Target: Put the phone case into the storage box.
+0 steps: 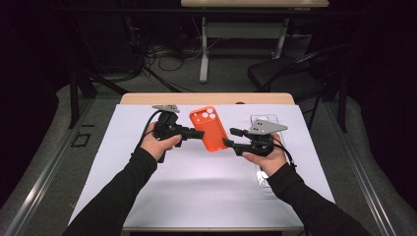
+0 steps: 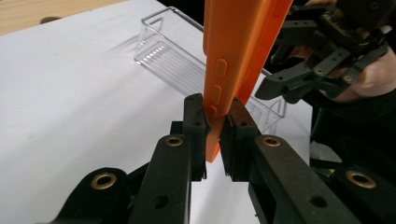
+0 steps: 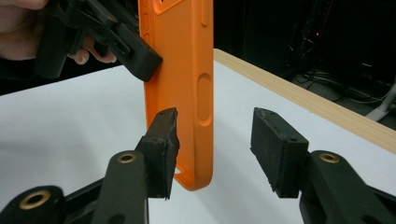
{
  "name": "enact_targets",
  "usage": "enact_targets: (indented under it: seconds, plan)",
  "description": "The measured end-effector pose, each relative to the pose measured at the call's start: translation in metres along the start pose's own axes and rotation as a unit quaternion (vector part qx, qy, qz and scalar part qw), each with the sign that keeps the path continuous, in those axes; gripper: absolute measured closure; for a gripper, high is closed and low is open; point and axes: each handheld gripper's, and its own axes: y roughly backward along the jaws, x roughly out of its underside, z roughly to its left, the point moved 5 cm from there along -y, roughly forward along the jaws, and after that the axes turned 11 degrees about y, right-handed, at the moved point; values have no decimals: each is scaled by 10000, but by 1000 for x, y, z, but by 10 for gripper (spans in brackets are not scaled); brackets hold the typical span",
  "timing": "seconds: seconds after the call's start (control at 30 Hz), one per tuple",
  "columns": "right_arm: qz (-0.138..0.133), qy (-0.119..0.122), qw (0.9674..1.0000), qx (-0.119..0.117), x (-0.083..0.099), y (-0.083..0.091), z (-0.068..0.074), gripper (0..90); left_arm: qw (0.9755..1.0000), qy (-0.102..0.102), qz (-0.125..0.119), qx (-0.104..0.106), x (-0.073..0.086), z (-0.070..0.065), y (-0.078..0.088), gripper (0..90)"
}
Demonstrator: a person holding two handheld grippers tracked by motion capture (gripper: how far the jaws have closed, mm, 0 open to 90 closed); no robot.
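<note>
From the left we see our left hand [image 1: 160, 142] holding the left gripper [image 1: 197, 133] above the white sheet [image 1: 196, 182] that covers the table [image 1: 206, 99]. Its jaws are clamped on one long edge of the orange phone case [image 1: 210, 129] — in the left gripper view the pads pinch the rim just below the row of side buttons, and the case [image 2: 233, 51] rises upright between them.

The case is held up off the sheet, between the two grippers, near the middle of the table towards its far side. In the high view its back faces us, camera cut-out at the top.

On its other edge sits the right gripper [image 1: 230, 143], held in our right hand [image 1: 268, 158]. Its jaws stand apart: in the right gripper view the case [image 3: 180, 70] hangs just beside the left pad [image 3: 163, 140], whether touching we cannot tell, while the right pad [image 3: 275, 149] is well clear of it — nothing is pinched there.

Behind the right hand a clear plastic box [image 1: 265, 120] lies on the sheet; the left gripper view shows it [image 2: 187, 60] just beyond the case.
</note>
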Motion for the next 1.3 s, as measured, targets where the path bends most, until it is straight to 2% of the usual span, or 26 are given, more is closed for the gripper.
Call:
enact_targets:
  seconds: [0.13,0.23,0.33,0.4,0.47,0.6,0.77,0.87,1.0,1.13,1.3]
  plan:
    - [40,128,9999,30,-2,2,1,515,9998,-25,58,-199,0,0,1,816]
    - [128,224,9997,48,-4,3,2,522,9996,-18,99,-257,1,0,1,816]
    - [134,238,9996,66,-5,3,2,527,9991,-27,170,-385,1,-1,-1,816]
    - [133,225,9996,52,-5,3,2,531,9979,38,180,-618,2,-1,0,816]
    - [165,277,9994,82,-5,3,2,532,9980,86,191,-599,2,-1,0,816]
    - [220,341,9991,100,-4,3,1,538,9972,127,191,-717,2,-1,0,817]
    - [285,412,9987,102,-4,4,1,541,9953,99,288,-922,3,-2,-2,816]
    - [341,479,9982,131,-4,4,2,540,9928,53,389,-1135,4,-2,-4,817]
    - [410,538,9975,178,-4,5,1,540,9906,31,498,-1272,5,-5,-7,817]
    - [461,662,9965,219,-7,5,0,540,9891,37,602,-1344,5,-6,-10,817]
    - [511,761,9954,273,-11,5,-1,540,9878,167,623,-1416,4,-7,-11,818]
